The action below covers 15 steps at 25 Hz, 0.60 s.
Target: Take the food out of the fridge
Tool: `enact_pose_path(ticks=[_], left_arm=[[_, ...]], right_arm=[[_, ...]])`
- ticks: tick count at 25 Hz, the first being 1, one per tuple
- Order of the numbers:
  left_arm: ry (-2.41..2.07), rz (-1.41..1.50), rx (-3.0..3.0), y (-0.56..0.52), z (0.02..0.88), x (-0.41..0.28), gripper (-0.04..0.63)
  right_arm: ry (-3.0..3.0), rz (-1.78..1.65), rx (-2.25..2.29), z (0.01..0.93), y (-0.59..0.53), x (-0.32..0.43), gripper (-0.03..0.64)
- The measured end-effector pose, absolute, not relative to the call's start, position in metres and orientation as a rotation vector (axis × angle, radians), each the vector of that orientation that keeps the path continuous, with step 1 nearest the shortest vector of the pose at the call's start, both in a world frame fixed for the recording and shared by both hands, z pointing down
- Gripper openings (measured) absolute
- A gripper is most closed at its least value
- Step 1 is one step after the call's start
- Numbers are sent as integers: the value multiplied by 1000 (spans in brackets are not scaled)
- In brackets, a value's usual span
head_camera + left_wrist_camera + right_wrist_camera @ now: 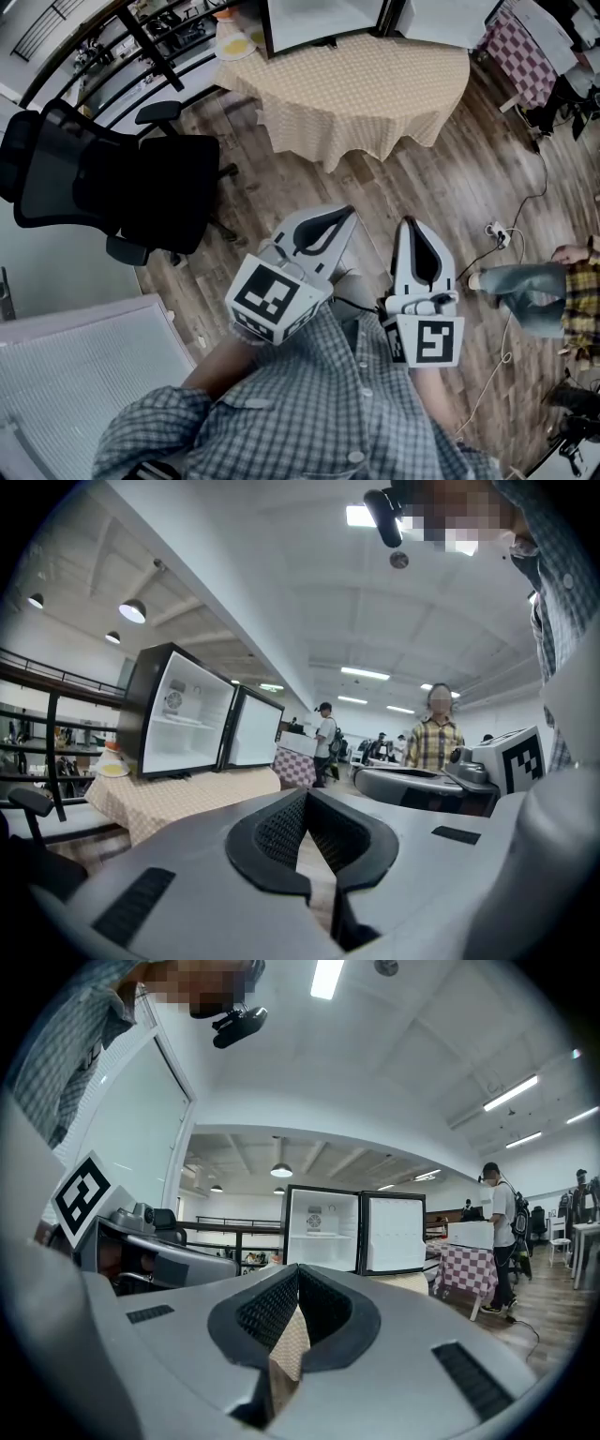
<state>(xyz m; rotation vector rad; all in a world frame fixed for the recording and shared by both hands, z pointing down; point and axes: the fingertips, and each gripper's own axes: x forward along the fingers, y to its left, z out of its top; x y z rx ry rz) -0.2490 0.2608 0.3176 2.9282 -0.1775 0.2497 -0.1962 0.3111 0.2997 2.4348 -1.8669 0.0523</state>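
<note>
A black chair point(112, 183) stands at the left on the wood floor point(441, 187). The left claw point(345, 216) pokes out in front of a checked shirt point(309, 403). Its jaws are closed tip to tip with nothing in them.

Ahead of both claws is the worktop point(375, 94), covered by a beige checked cloth point(309, 131). Towards its left side, a plate point(112, 769) with something yellow on it lies just beside the fridge point(173, 714). The fridge stands on the worktop with its door point(255, 728) swung wide to the right. Inside it a white shelf point(321, 1235) shows; anything else in there is too small to tell.

The right claw point(409, 225), near the left one, is also closed on nothing. At the far right a white cable point(506, 328) trails over the floor, near a second person point(436, 742) in a yellow checked shirt.
</note>
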Motion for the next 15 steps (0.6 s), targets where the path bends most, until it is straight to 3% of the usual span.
enact_pose_path(ticks=[15], left_arm=[[-241,253,2945,220,321,-171,6]], right_arm=[[-1888,38,2413,308,270,-110,9]])
